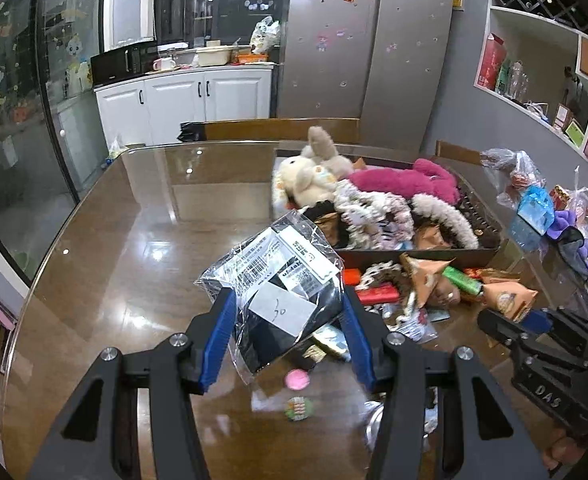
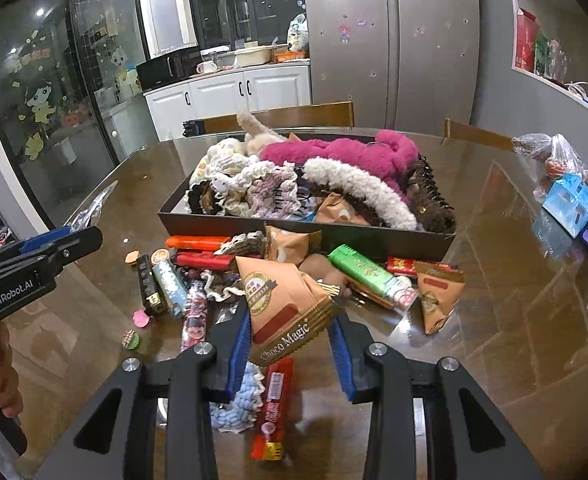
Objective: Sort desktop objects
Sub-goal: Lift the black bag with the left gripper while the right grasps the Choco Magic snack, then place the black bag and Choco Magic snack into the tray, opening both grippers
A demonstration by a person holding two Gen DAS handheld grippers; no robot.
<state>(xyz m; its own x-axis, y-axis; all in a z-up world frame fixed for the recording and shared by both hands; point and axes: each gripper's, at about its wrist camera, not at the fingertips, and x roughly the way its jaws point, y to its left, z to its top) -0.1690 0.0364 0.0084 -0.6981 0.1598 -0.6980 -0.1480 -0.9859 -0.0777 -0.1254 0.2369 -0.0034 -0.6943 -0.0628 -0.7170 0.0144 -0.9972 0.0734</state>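
My left hand-held gripper [image 1: 288,312] is pinching a clear plastic bag [image 1: 278,280] with white barcode labels and something dark inside; both blue pads [image 1: 220,332] press on its sides, and the bag hangs clear of the desk [image 1: 134,248]. Below it on the glossy brown top lie a small pink round piece [image 1: 296,380] and a green and pink one [image 1: 299,407]. My right hand-held gripper [image 2: 290,332] is closed on a tan pyramid snack pack [image 2: 290,308] printed "Choco Magic", its lower edge caught between the blue fingers [image 2: 240,348], and the pack is off the desk. Under that one I see a red stick pack [image 2: 272,408] and a pale blue knitted scrunchie [image 2: 238,404]. Ahead of both sits the dark tray [image 2: 294,228], piled with a magenta plush [image 2: 342,152], a cream fuzzy headband [image 2: 358,188], crocheted hair ties [image 2: 250,184] and a brown hair claw [image 2: 426,192]; in the left view a cream plush rabbit [image 1: 306,176] lies at its far corner. Just in front of the tray is the loose heap: a green stick pack [image 2: 366,272], another tan pyramid pack [image 2: 438,292], an orange bar [image 2: 198,242], a black stick pack [image 2: 148,284]. At the far right of the desk stand a blue box [image 2: 566,200] and a clear bag [image 2: 550,156].
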